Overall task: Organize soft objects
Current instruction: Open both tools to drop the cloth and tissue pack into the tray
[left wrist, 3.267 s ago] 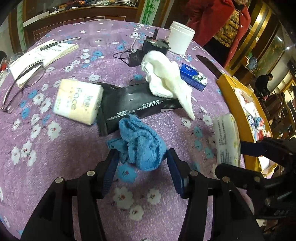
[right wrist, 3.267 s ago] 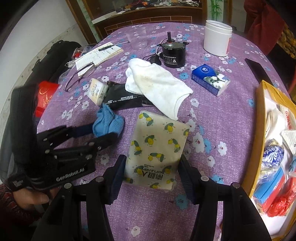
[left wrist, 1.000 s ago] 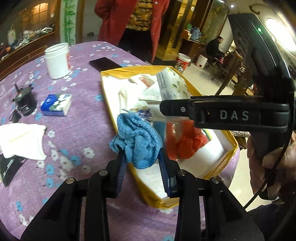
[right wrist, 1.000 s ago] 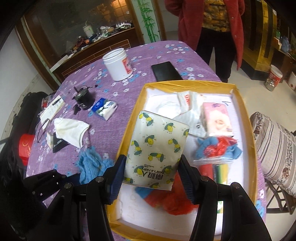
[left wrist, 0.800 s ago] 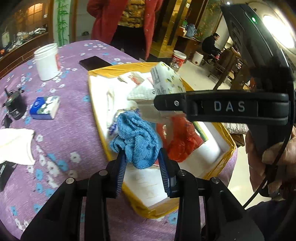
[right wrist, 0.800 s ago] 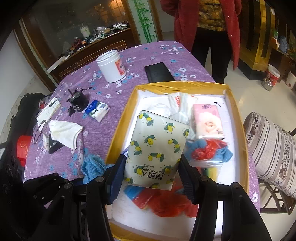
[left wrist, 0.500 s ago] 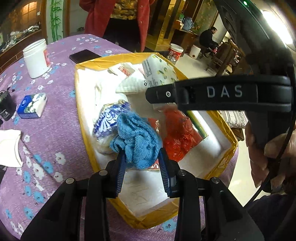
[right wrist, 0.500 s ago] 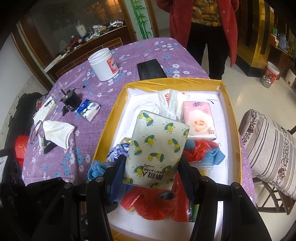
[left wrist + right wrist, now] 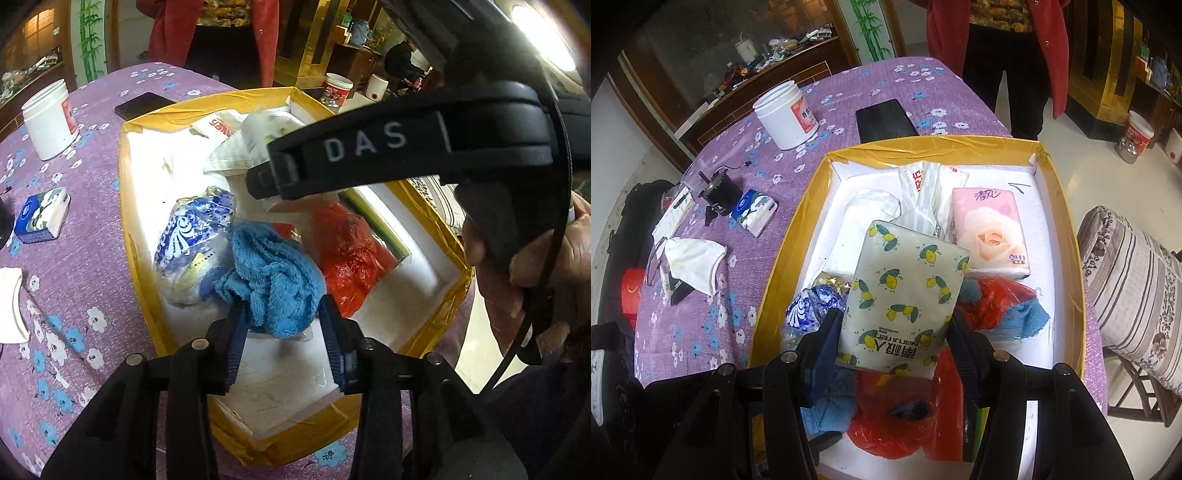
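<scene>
**A:** Over the yellow-rimmed box (image 9: 1071, 236), 2 grippers hang with soft goods. What could go wrong?

**B:** The left gripper (image 9: 284, 332) is loosening its jaws round the blue towel (image 9: 275, 280), which looks likely to fall onto the blue-and-white bag (image 9: 192, 236) or red plastic bag (image 9: 347, 247) and roll off the heap. The lemon-print tissue pack (image 9: 905, 291) might land tilted on that clutter.

**A:** And where do they sit?

**B:** The towel bulges between the left pads, still caught. The right gripper (image 9: 895, 328) is easing open too; the pack stands upright between its fingers, both edges still touching, above the box's middle beside the pink tissue pack (image 9: 991, 230).
</scene>
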Tool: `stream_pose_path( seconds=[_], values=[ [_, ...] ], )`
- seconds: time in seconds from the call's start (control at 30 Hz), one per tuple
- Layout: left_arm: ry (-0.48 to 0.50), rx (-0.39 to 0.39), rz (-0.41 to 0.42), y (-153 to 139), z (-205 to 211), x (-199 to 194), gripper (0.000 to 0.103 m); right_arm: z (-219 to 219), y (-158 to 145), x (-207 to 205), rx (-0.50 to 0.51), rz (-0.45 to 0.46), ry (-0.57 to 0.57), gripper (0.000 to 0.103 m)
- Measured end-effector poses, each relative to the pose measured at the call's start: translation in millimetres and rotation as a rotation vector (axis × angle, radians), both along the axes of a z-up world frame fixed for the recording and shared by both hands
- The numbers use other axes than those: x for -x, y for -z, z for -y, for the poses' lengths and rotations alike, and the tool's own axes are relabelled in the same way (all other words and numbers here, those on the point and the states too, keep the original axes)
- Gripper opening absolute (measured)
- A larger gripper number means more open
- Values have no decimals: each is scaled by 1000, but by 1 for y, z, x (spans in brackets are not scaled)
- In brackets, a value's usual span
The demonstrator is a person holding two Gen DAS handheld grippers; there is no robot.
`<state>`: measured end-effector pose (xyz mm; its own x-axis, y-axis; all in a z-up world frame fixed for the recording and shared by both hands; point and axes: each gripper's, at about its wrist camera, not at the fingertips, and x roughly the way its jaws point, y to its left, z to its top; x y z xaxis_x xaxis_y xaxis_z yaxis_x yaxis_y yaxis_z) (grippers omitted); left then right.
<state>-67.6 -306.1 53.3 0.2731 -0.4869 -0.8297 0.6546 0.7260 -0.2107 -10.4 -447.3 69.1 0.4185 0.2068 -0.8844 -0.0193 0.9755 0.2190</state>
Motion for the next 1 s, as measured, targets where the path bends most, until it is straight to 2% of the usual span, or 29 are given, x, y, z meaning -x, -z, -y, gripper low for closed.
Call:
stream_pose_path(
  seconds=[0.03, 0.17, 0.2, 0.73, 1.0],
  values=[
    [3, 0, 3, 0, 1, 1, 38, 0, 0, 0, -3, -3, 1, 60],
    [5, 4, 10, -1, 1, 1, 54, 1, 0, 0, -4, -2, 6, 59],
    [6, 11, 14, -2, 1, 1, 54, 1, -1, 1, -2, -1, 8, 61],
    [38, 55, 46, -15, -6, 11, 57, 7, -16, 16, -9, 47, 72, 61],
    [9, 73, 56, -19, -24, 14, 57, -6, -21, 21, -16, 61, 66, 61]
  ],
)
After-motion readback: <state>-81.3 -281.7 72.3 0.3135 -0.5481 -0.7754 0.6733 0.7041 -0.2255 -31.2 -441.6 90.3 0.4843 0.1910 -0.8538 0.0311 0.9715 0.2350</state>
